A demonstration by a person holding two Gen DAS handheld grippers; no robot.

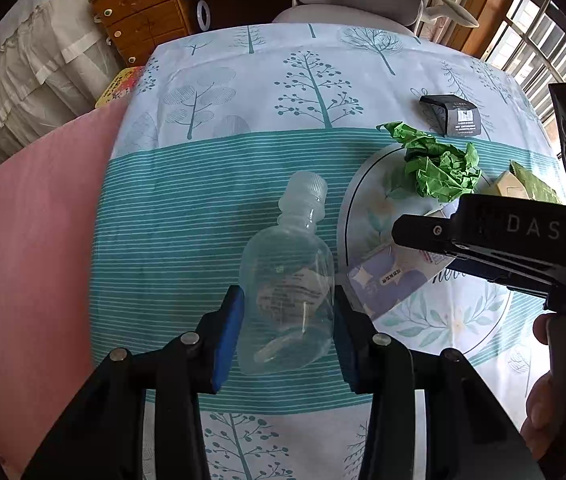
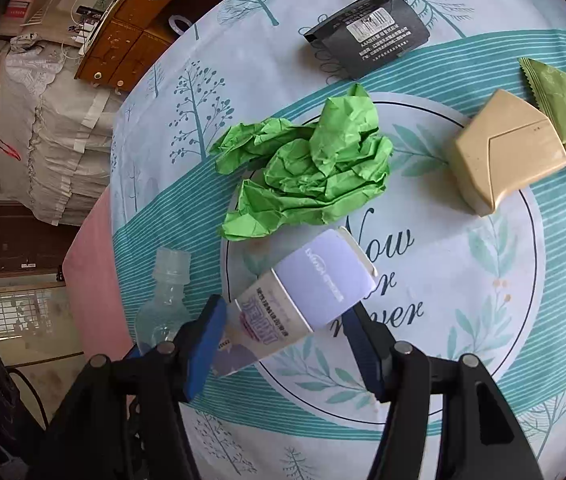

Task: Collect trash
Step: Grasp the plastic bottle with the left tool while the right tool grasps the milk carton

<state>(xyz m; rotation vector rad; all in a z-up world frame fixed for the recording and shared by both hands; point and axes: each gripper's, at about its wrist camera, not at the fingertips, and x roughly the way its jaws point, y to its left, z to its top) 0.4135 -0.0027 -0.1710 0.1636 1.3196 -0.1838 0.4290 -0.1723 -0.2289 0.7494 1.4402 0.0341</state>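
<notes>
Clear bottle (image 1: 287, 280) pinched in down-tilted left tool (image 1: 287, 336); right tool (image 2: 285, 350) straddles carton (image 2: 295, 304)

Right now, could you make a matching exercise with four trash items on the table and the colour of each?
Items:
1. crumpled paper ball
2. plastic bottle with screw cap
3. flat foil pouch with barcode
4. small angular carton

Colours:
A. black
B. beige
C. bright green
D. clear

Pairs: 1-C, 2-D, 3-A, 4-B
</notes>
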